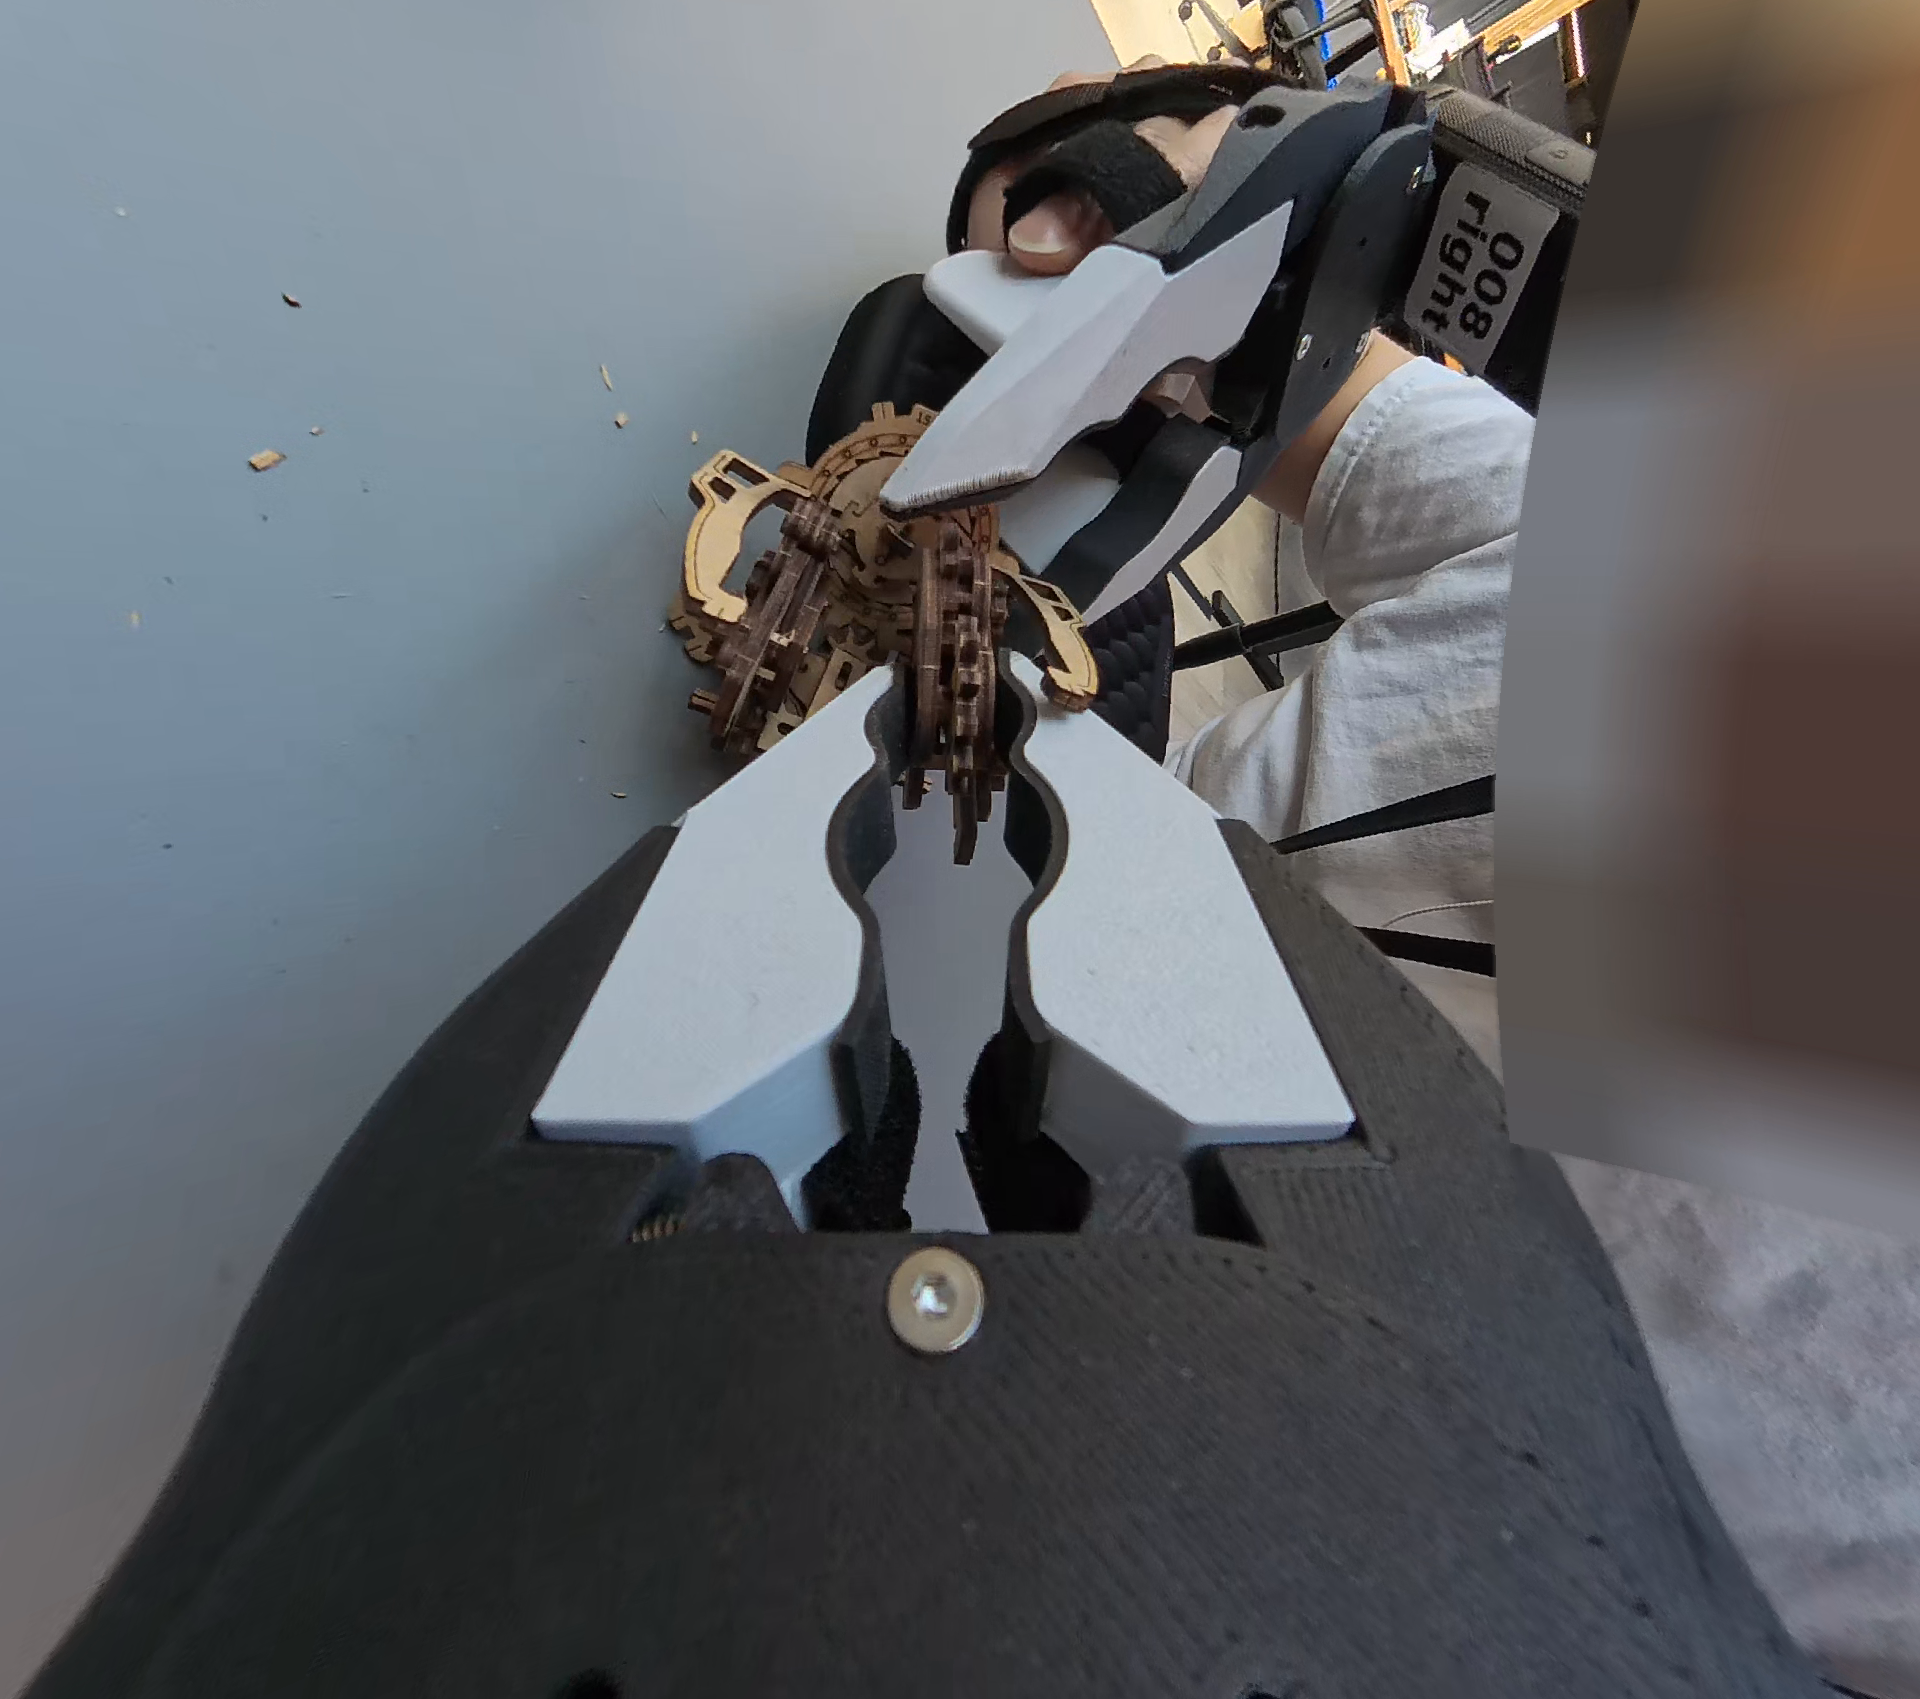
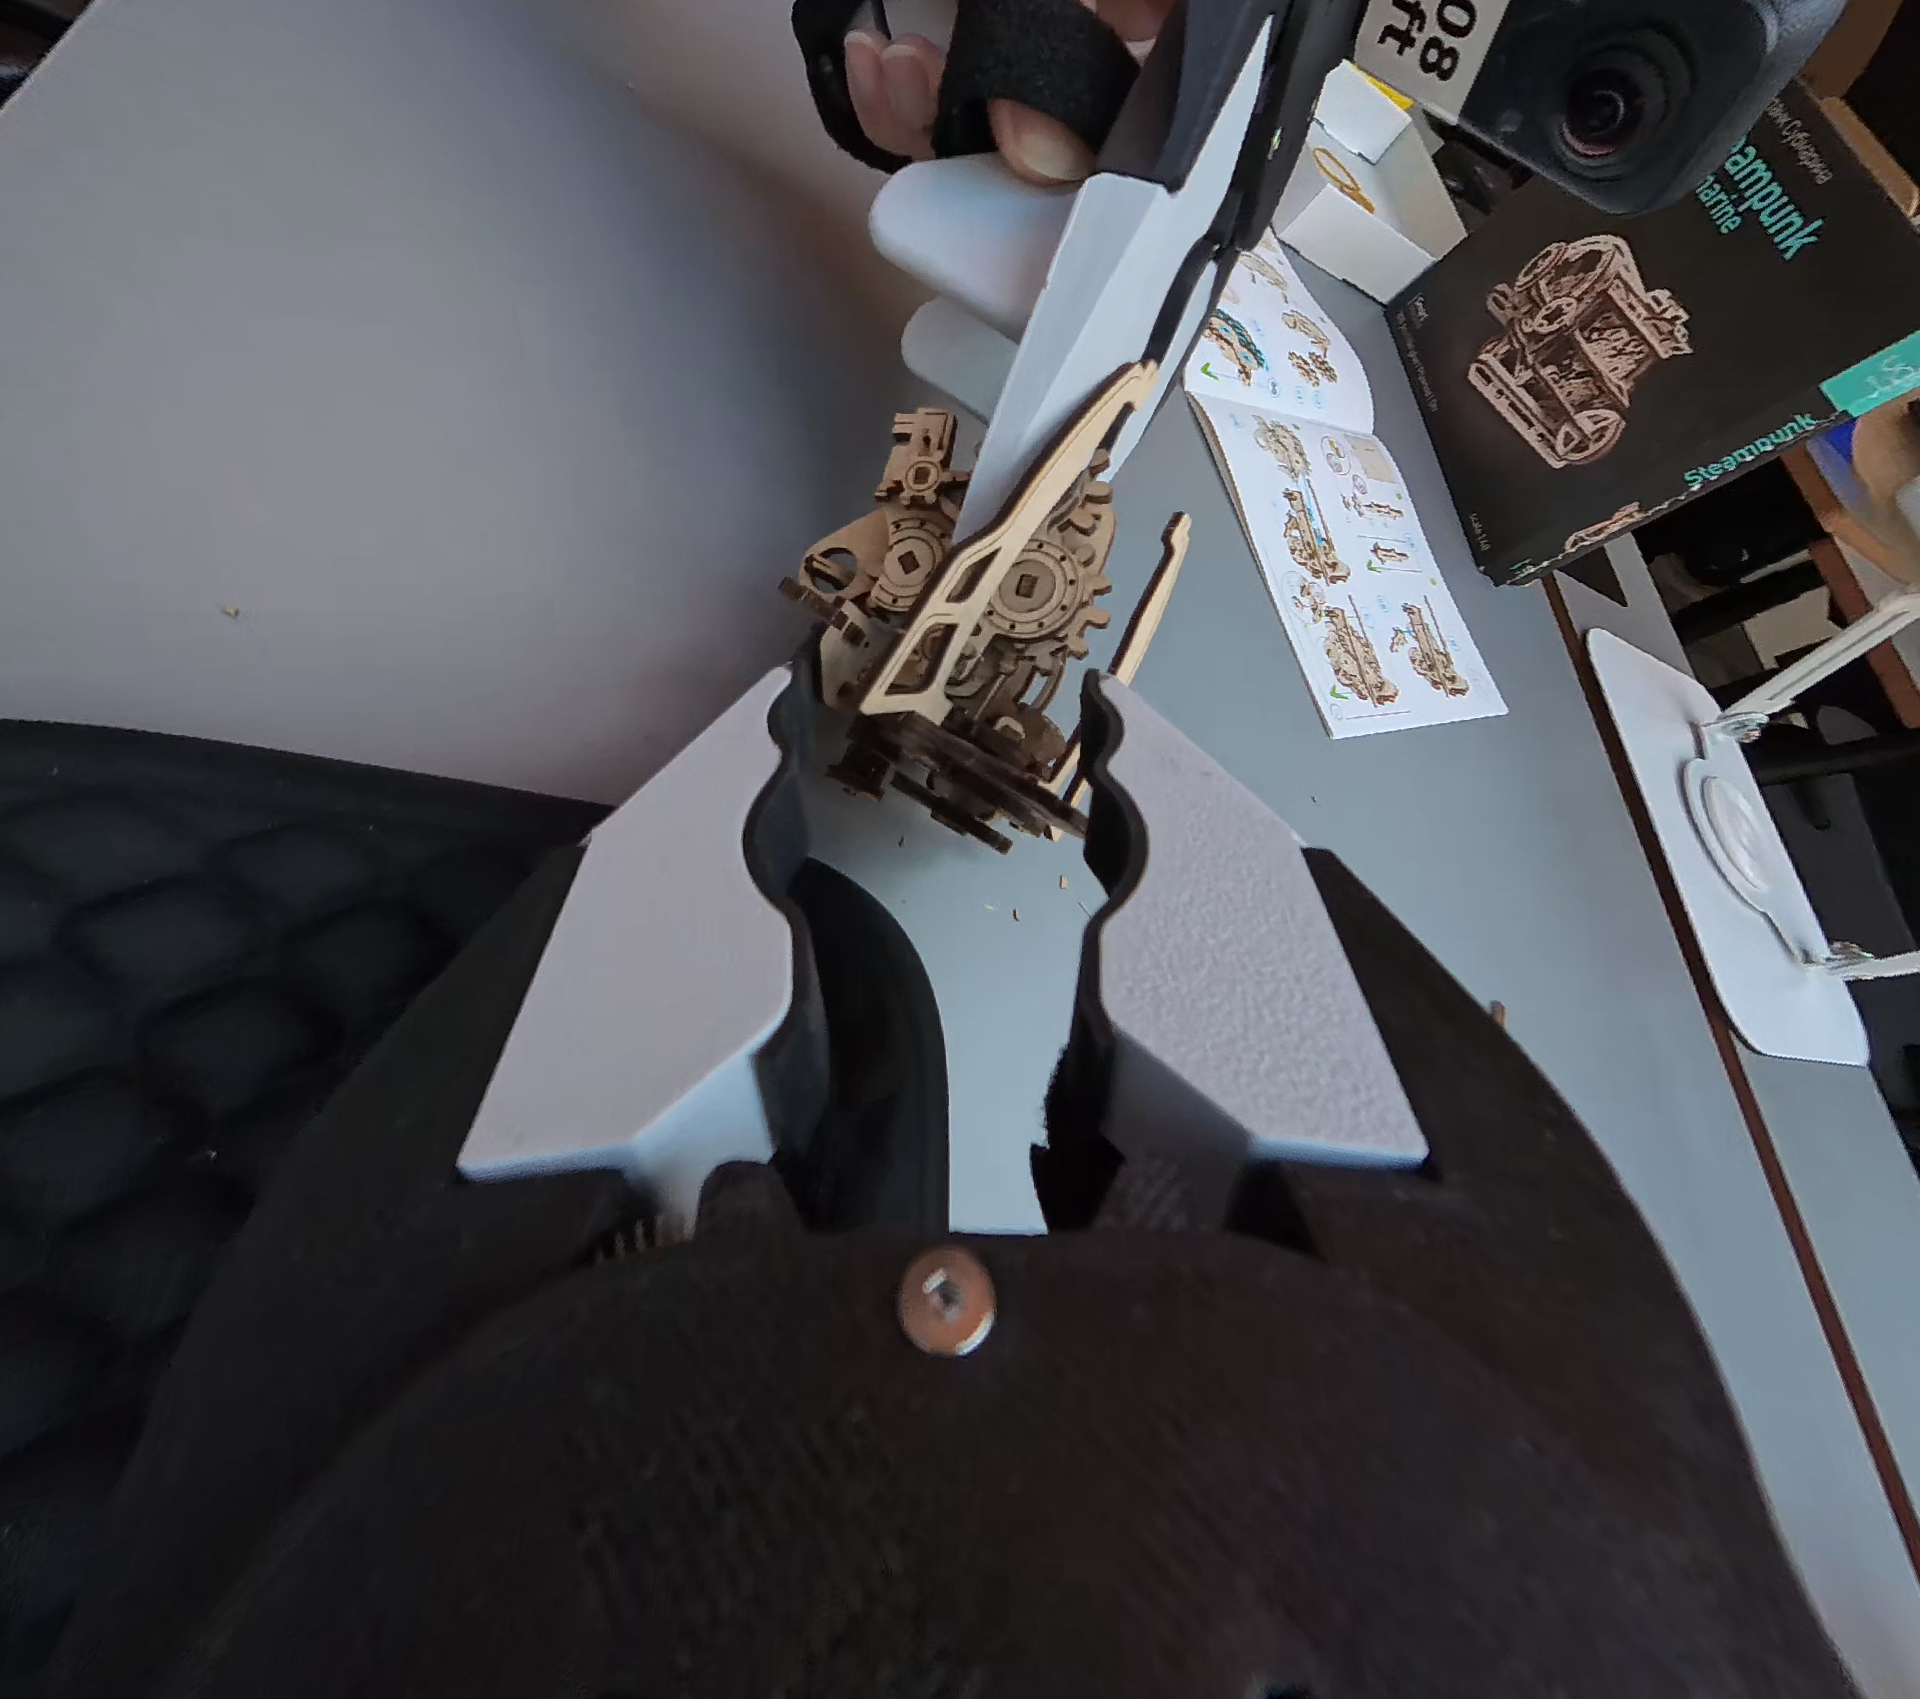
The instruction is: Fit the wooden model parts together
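Right wrist view showed the right gripper (image 2: 935,735) and left gripper (image 1: 951,714) both clamped on the wooden model (image 2: 977,631); uneven squeezing risked snapping thin parts.

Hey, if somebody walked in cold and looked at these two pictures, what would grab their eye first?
First, the wooden gear model, a cluster of laser-cut cogs gripped from both sides over the grey table: the left gripper and right gripper each clamp it. Next, at the table's far right, the open instruction booklet and beside it the dark kit box picturing a model.
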A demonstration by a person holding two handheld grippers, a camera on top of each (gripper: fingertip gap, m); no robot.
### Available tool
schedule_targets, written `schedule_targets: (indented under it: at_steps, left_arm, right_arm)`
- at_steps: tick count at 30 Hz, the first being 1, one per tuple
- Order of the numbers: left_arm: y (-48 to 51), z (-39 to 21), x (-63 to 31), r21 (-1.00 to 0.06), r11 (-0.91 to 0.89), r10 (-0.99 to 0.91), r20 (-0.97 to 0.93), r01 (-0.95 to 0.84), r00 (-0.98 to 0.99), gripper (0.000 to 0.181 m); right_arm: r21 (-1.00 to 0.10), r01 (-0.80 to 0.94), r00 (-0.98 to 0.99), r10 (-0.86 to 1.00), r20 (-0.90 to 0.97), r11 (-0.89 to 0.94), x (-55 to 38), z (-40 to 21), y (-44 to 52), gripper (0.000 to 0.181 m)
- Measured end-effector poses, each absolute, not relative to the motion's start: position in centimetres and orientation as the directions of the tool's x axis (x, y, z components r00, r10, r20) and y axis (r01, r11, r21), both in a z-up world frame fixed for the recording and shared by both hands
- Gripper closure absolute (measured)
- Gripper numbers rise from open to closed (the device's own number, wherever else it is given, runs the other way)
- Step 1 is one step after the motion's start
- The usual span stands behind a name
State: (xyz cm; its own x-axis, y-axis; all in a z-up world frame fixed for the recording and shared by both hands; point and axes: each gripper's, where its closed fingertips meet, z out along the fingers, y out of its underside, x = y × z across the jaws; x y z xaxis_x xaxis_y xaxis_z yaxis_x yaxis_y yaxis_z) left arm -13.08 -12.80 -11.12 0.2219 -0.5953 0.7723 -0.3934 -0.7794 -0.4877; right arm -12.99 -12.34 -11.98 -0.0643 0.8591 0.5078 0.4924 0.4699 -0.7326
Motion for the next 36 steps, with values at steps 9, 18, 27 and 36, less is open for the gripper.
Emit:
schedule_targets:
  at_steps: [9, 18, 27, 36]
  left_arm:
    - [-12.9, -11.1, -13.1, -0.534, -0.726, -0.658, 0.723, -0.434, 0.212, 0.168]
    - [-12.7, -11.3, -13.5, -0.541, -0.693, -0.694, 0.681, -0.477, 0.235, 0.168]
    - [-12.5, -11.3, -13.5, -0.546, -0.706, -0.685, 0.689, -0.452, 0.237, 0.168]
    - [-12.2, -11.3, -13.6, -0.558, -0.698, -0.698, 0.670, -0.449, 0.252, 0.168]
  right_arm:
    - [-0.720, 0.520, -0.056, 0.860, 0.507, 0.459, -13.0, -12.2, -12.6, 0.139]
    - [-0.754, 0.485, -0.025, 0.869, 0.495, 0.443, -12.9, -11.6, -12.1, 0.140]
    - [-0.759, 0.496, 0.005, 0.873, 0.488, 0.421, -13.0, -11.5, -12.8, 0.138]
    - [-0.692, 0.589, 0.055, 0.833, 0.550, 0.418, -13.4, -12.7, -11.9, 0.151]
